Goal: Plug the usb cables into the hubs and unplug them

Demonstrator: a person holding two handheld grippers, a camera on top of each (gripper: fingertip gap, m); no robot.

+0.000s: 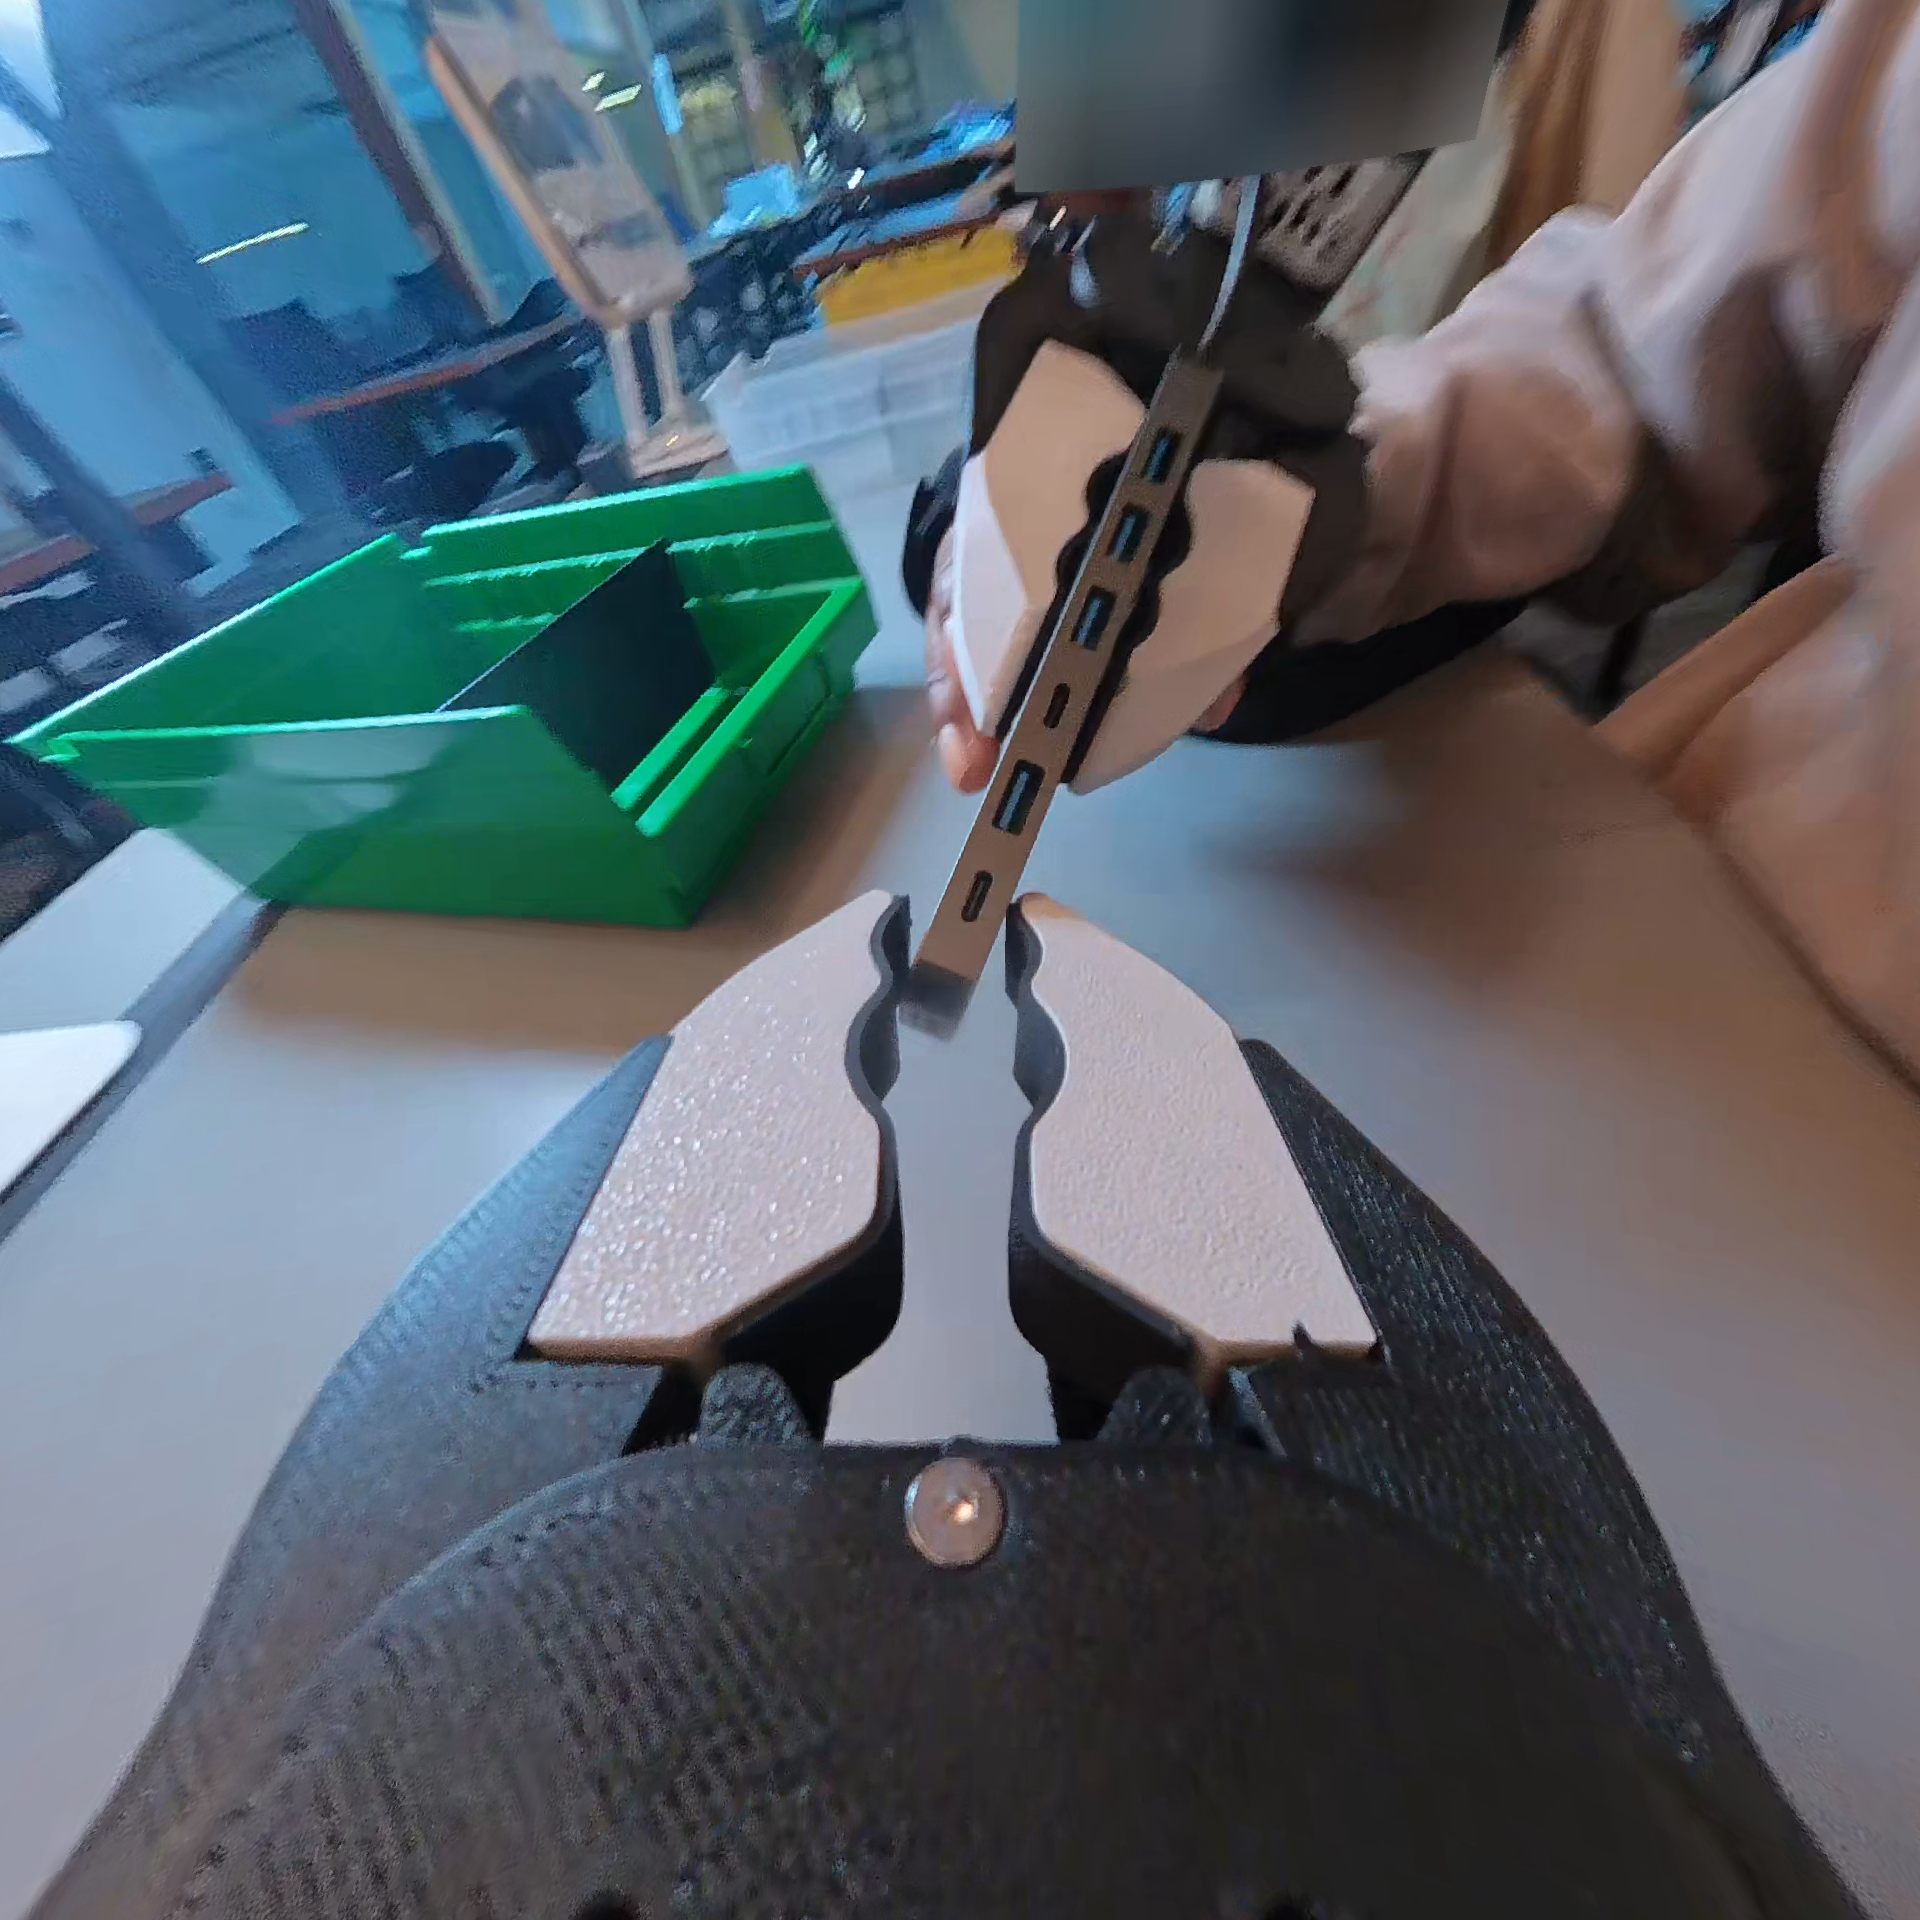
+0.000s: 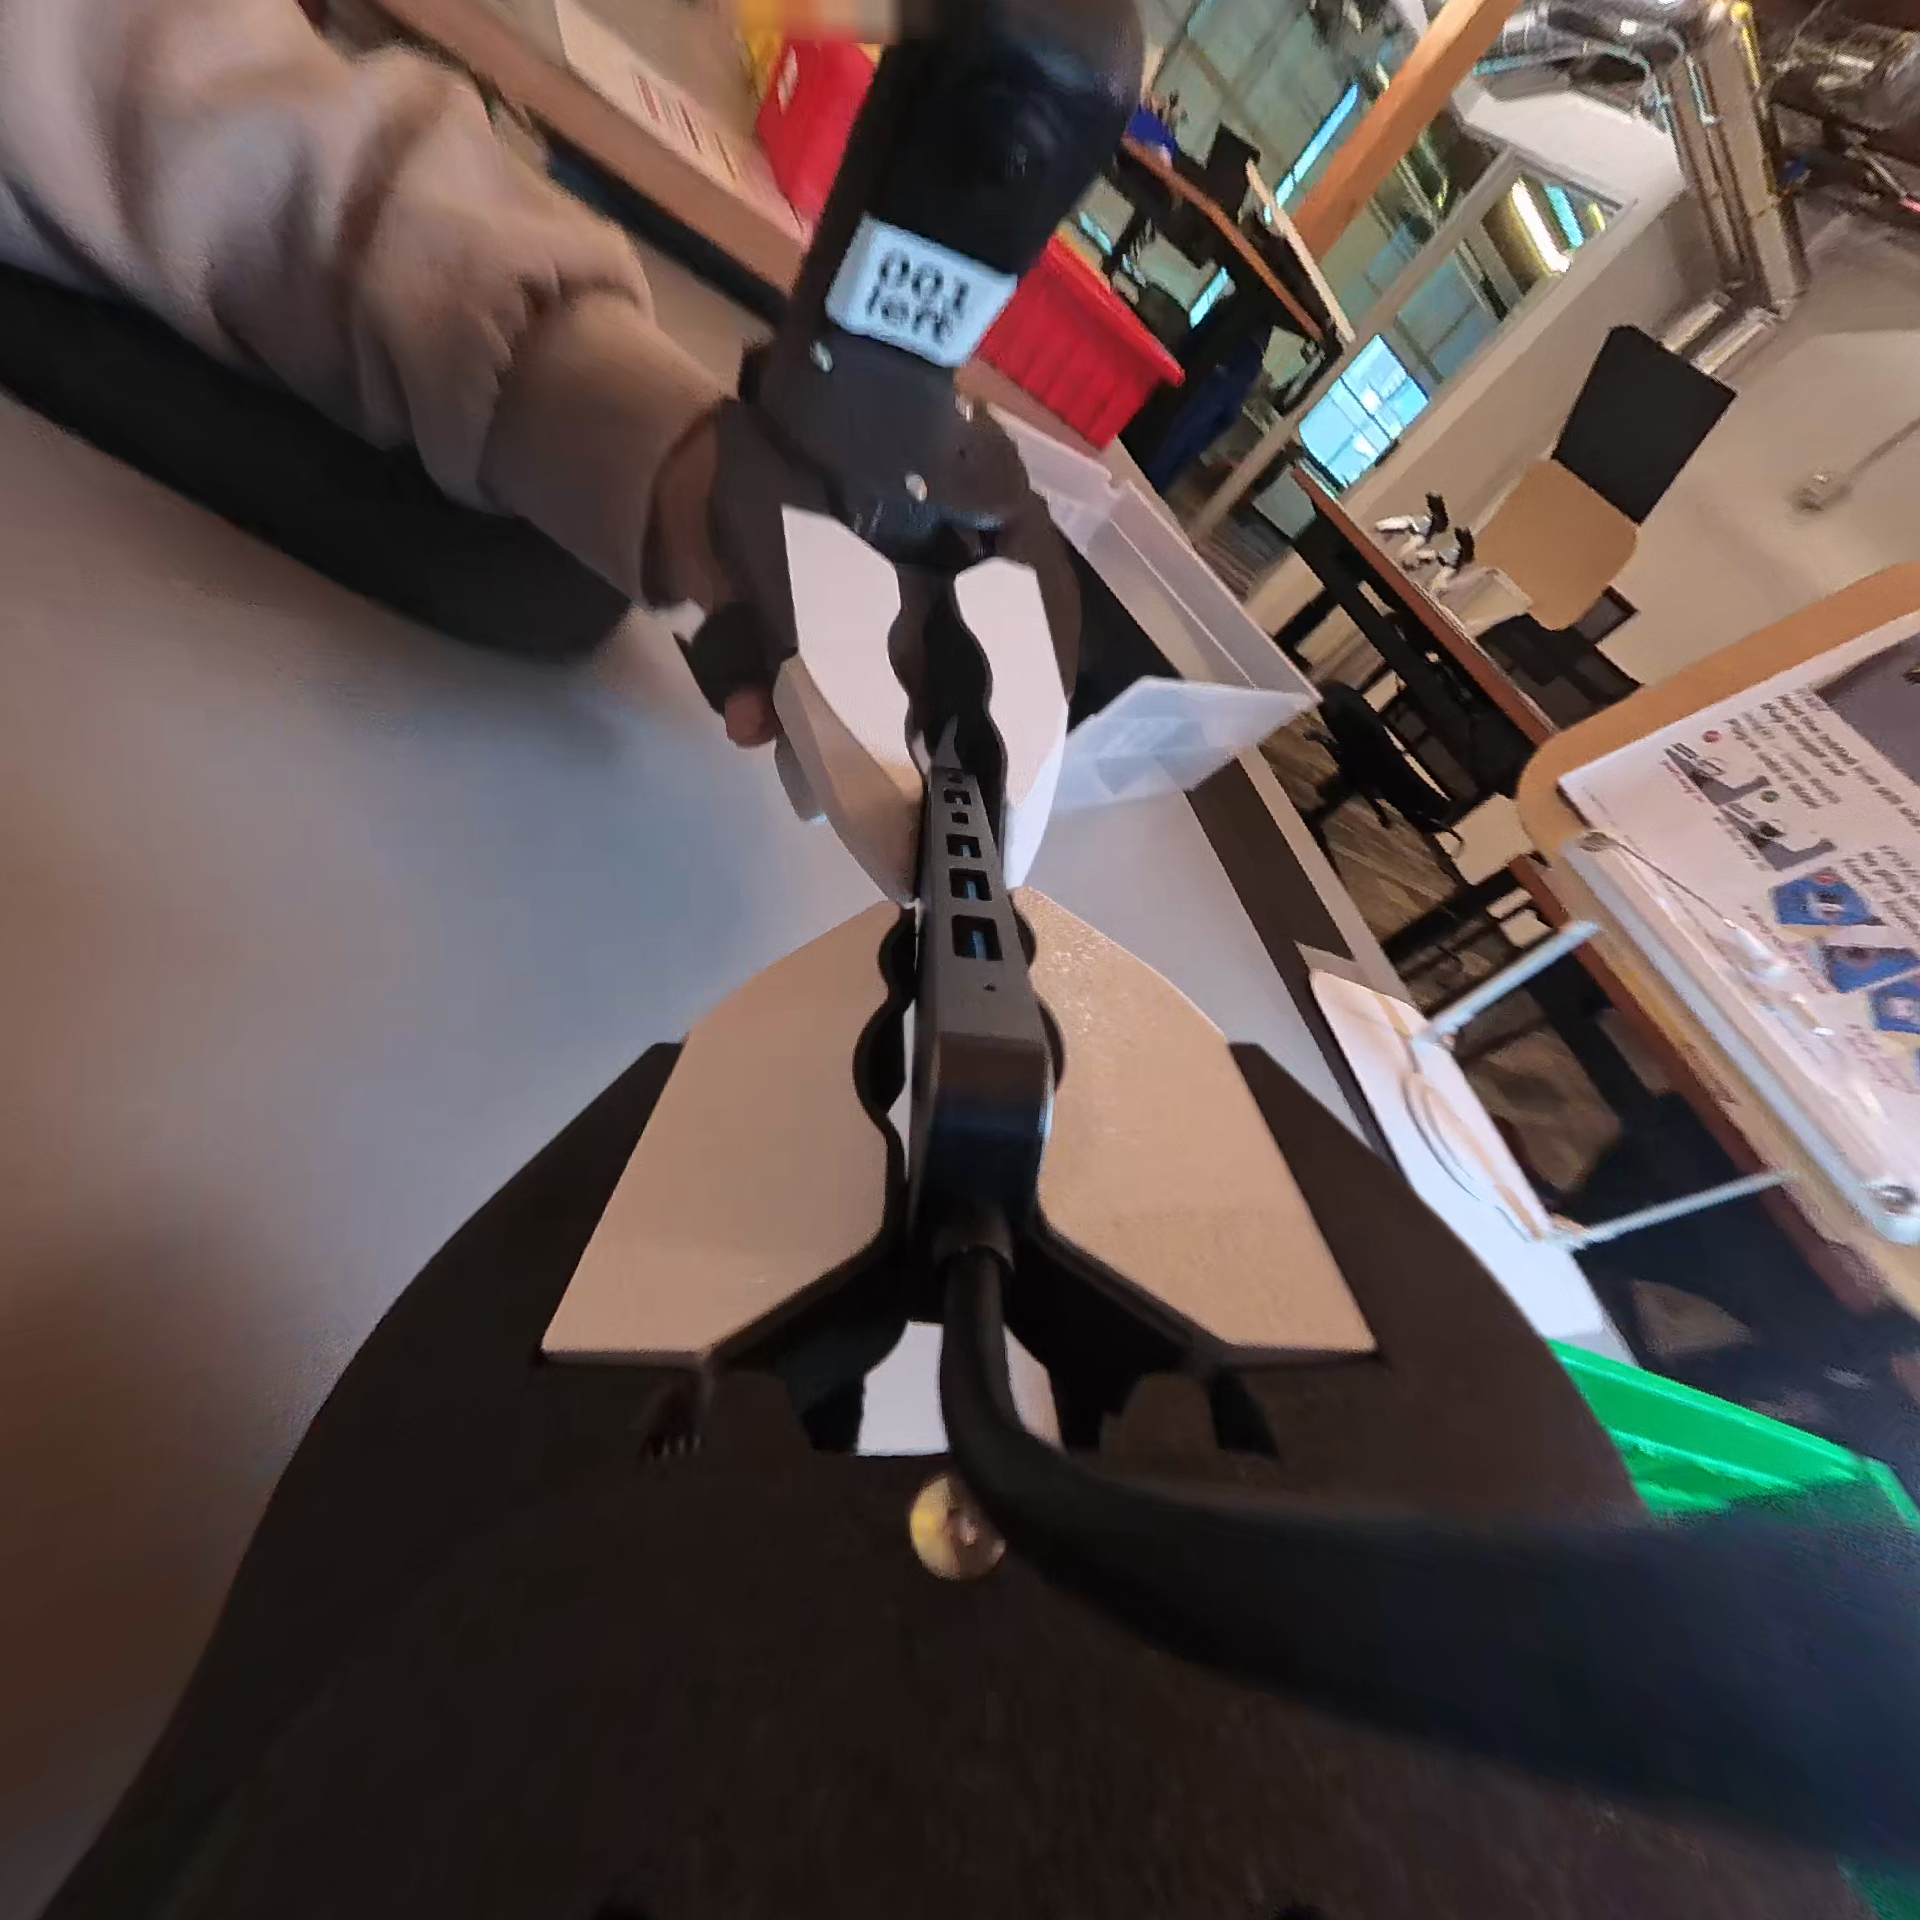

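The pale worktop (image 1: 1299, 935) runs beneath both tools, and a green bin (image 1: 447, 727) with a dark divider sits on it well off to the left of the left gripper's jaws. The right gripper (image 2: 966, 935) has its jaws clenched on a long dark usb hub (image 2: 977, 997), which lies lengthwise between them, its row of ports facing up and its thick black cable (image 2: 1195, 1507) leaving the rear end and curving away to the right over the gripper body. In the left wrist view the same hub (image 1: 1091, 644) slants down out of those far jaws, and its free end hangs in the gap between the jaws of the left gripper (image 1: 956, 914), close against the left one; the jaws stand apart there, released, with bare worktop showing between them farther back. The right wrist view shows the left gripper (image 2: 961, 810) from the front, its white pads on either side of the hub's far end, though whether they touch it is too blurred to tell. A sleeve in a light fabric (image 1: 1558, 468) reaches to the right gripper from the right. Beyond the right gripper's jaws, to the right, a clear plastic box (image 2: 1164, 738) rests at the worktop's edge.
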